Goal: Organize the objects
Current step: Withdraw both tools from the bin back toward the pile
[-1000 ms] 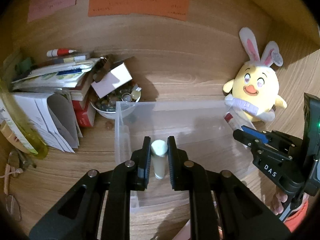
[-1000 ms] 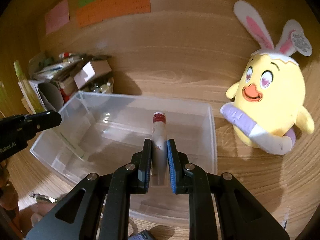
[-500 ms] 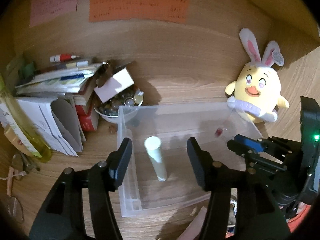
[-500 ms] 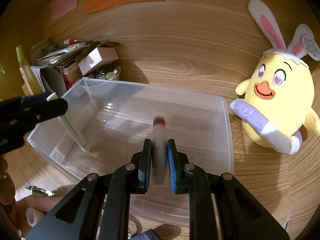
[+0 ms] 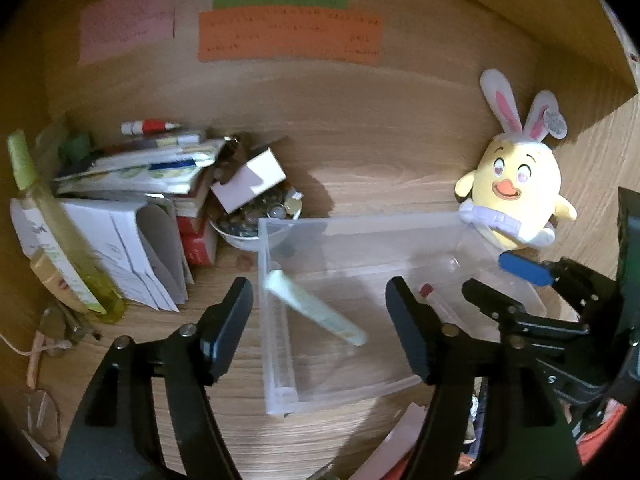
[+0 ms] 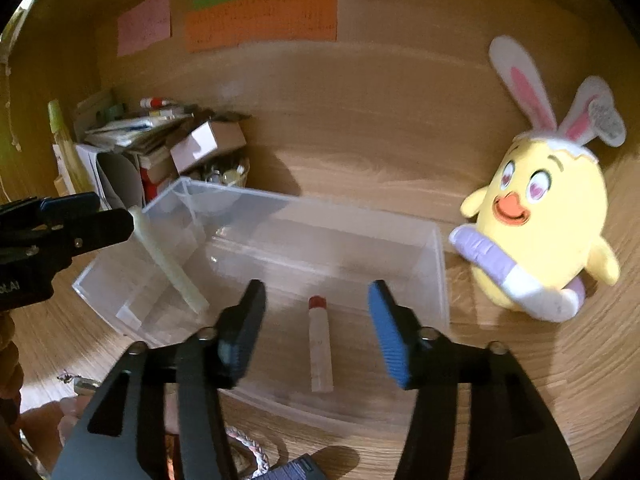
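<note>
A clear plastic bin [image 5: 276,364] [image 6: 440,264] stands on the wooden desk. A pale green tube [image 5: 314,308] [image 6: 168,260] leans tilted inside its left end. A white tube with a red cap [image 6: 320,344] [image 5: 430,294] lies on the bin's floor. My left gripper [image 5: 320,312] is open and empty above the bin's left part. My right gripper [image 6: 316,328] is open and empty above the red-capped tube, and it also shows in the left wrist view [image 5: 500,280].
A yellow bunny plush [image 5: 516,192] [image 6: 548,216] sits right of the bin. A stack of books and papers [image 5: 132,184], a small white box [image 5: 250,180], a bowl of small items [image 5: 260,216] and a green bottle [image 5: 52,228] crowd the left. Coloured notes [image 5: 288,36] hang on the back wall.
Both grippers opened and pulled back. The left one let go of the green tube, which tipped over in the bin. The right one released the red-capped tube, which now lies flat.
</note>
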`<action>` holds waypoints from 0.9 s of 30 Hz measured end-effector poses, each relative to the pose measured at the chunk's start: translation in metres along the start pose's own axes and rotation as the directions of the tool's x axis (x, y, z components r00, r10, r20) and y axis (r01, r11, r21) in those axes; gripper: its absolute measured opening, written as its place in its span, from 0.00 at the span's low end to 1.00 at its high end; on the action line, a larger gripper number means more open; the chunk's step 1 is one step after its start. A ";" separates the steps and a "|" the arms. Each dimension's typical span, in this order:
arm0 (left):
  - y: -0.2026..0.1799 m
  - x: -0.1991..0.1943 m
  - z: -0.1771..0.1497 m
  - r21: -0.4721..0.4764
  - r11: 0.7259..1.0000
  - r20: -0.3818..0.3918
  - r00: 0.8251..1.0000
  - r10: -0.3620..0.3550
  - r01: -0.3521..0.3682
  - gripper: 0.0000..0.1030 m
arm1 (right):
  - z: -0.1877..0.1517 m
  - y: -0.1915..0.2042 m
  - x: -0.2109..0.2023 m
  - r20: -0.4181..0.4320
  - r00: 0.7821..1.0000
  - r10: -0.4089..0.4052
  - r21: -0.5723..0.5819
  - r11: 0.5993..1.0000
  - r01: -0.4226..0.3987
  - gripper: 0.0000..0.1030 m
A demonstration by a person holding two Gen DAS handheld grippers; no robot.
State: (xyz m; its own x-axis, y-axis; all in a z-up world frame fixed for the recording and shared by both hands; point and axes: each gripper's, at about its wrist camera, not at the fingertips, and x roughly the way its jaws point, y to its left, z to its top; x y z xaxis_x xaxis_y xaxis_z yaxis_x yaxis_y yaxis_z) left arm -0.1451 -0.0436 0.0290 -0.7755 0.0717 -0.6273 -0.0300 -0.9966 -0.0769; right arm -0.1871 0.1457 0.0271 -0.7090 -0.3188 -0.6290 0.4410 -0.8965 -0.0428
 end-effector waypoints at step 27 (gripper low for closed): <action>-0.007 -0.075 -0.048 0.053 0.997 0.038 0.998 -0.049 0.047 0.92 | -0.045 -0.008 -0.089 0.058 0.998 0.037 0.079 0.996 -0.041 1.00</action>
State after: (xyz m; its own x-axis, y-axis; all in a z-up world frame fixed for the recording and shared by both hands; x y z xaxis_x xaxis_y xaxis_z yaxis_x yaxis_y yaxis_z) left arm -0.0567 -0.0402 0.0389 -0.7962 0.1191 -0.5932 -0.1000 -0.9929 -0.0651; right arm -0.1032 0.1955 0.0482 -0.7232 -0.3688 -0.5839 0.4252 -0.9040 0.0444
